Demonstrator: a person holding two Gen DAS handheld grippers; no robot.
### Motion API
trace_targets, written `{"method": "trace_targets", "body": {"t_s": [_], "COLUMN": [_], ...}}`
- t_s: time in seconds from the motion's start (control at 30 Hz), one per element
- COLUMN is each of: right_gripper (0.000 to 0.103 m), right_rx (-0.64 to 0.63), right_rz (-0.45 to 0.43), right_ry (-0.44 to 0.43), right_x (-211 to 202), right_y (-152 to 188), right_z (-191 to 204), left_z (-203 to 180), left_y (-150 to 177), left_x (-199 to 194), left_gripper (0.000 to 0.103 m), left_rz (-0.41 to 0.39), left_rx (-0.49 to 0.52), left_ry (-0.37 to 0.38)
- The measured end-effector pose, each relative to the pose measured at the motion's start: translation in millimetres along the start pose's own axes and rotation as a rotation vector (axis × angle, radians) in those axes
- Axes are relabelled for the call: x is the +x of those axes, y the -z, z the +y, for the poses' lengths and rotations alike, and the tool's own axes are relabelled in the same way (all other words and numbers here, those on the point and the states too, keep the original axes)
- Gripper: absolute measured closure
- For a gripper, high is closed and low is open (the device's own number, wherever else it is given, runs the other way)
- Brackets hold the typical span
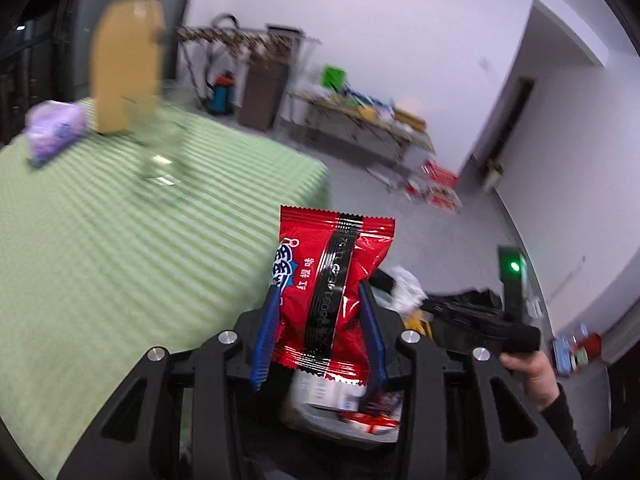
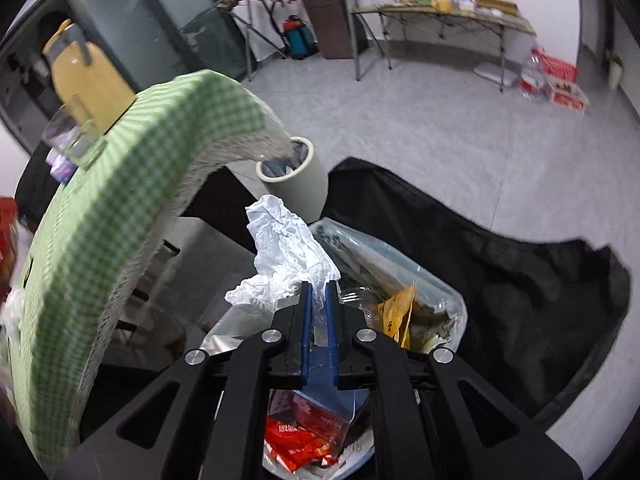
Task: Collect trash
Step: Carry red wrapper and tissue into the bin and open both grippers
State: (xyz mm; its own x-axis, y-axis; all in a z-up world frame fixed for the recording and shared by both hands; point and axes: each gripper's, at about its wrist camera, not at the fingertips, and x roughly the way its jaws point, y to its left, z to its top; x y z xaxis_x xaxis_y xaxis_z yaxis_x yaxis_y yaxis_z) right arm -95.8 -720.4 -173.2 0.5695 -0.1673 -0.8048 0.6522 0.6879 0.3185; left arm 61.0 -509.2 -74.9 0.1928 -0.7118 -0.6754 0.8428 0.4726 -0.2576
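grey floor and white walls fill the background, with a cluttered folding table (image 2: 444, 16) far off at 1 o'clock in the right wrist view, and a table under a green checked cloth (image 1: 120, 240) at 9 o'clock in the left wrist view. on that cloth stand a yellow pitcher (image 1: 126, 64), a clear glass (image 1: 164, 148) and a purple tissue pack (image 1: 56, 128), all blurred. both tools are loaded and are over the bin bag (image 2: 436, 280), so i judge the step in hand is the drop of the collected trash. the left gripper (image 1: 320, 312) clenches a red snack packet (image 1: 332, 292) between its blue pads; the packet stands up from the jaws toward 12 o'clock. the right gripper (image 2: 319, 320) is nearly closed and pinches a crumpled white tissue (image 2: 288, 248), which sticks out toward 11 o'clock. below it the bag already holds red wrappers (image 2: 300, 444) and a yellow paper piece (image 2: 396, 312). a grey round bin (image 2: 294, 176) stands just behind. the next move calls for opening each jaw above the bag mouth, so that nothing falls on the floor. the packet shows white chinese characters, "红提味", and a printed code on its black seam that i cannot read with confidence.
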Motion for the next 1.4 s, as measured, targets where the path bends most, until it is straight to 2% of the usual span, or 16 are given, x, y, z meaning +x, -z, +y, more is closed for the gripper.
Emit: {"method": "trace_targets", "body": {"t_s": [0.13, 0.2, 0.23, 0.3, 0.33, 0.37, 0.47, 0.63, 0.77, 0.93, 1.0, 1.1, 1.4], "right_gripper": [0.095, 0.094, 0.091, 0.079, 0.073, 0.071, 0.07, 0.07, 0.07, 0.07, 0.07, 0.07, 0.07], "right_rx": [0.024, 0.035, 0.043, 0.069, 0.078, 0.087, 0.112, 0.153, 0.156, 0.177, 0.178, 0.17, 0.137], "right_rz": [0.012, 0.035, 0.048, 0.079, 0.086, 0.091, 0.09, 0.053, 0.024, 0.006, 0.006, 0.006, -0.004], "right_ry": [0.024, 0.037, 0.036, 0.029, 0.015, 0.006, -0.017, -0.009, 0.006, 0.004, 0.001, -0.001, -0.014], "right_x": [18.1, 26.5, 29.5, 36.2, 38.8, 39.6, 36.2, 18.2, 2.6, -4.9, -5.5, -5.8, -14.2], "right_y": [4.2, 6.0, 6.9, 9.4, 12.0, 12.9, 14.1, 13.8, 14.5, 18.1, 19.1, 18.6, 16.6], "right_z": [-6.8, -9.6, -11.3, -18.0, -21.5, -24.4, -34.7, -54.2, -61.0, -66.8, -66.4, -63.7, -47.5], "left_z": [-24.2, -34.1, -38.0, -41.2, -41.5, -41.9, -43.4, -48.5, -51.2, -46.7, -44.5, -40.9, -35.9], "left_y": [13.4, 20.0, 24.6, 29.3, 31.7, 33.9, 37.2, 37.8, 44.8, 50.7, 50.0, 44.6, 34.5], "left_x": [64.1, 94.4, 109.0, 128.0, 135.4, 143.1, 156.3, 184.9, 200.5, 223.9, 223.1, 209.4, 182.2], "left_gripper": [0.067, 0.067, 0.067, 0.067, 0.067, 0.067, 0.067, 0.067, 0.066, 0.059, 0.05, 0.041, 0.037], "left_rz": [0.145, 0.22, 0.252, 0.294, 0.311, 0.325, 0.352, 0.415, 0.46, 0.537, 0.534, 0.493, 0.444], "left_rx": [-0.027, -0.033, -0.038, -0.047, -0.056, -0.063, -0.069, -0.072, -0.042, -0.077, -0.073, -0.058, -0.057], "left_ry": [0.067, 0.077, 0.069, 0.067, 0.073, 0.071, 0.056, 0.076, 0.041, 0.023, 0.016, -0.008, 0.003]}}
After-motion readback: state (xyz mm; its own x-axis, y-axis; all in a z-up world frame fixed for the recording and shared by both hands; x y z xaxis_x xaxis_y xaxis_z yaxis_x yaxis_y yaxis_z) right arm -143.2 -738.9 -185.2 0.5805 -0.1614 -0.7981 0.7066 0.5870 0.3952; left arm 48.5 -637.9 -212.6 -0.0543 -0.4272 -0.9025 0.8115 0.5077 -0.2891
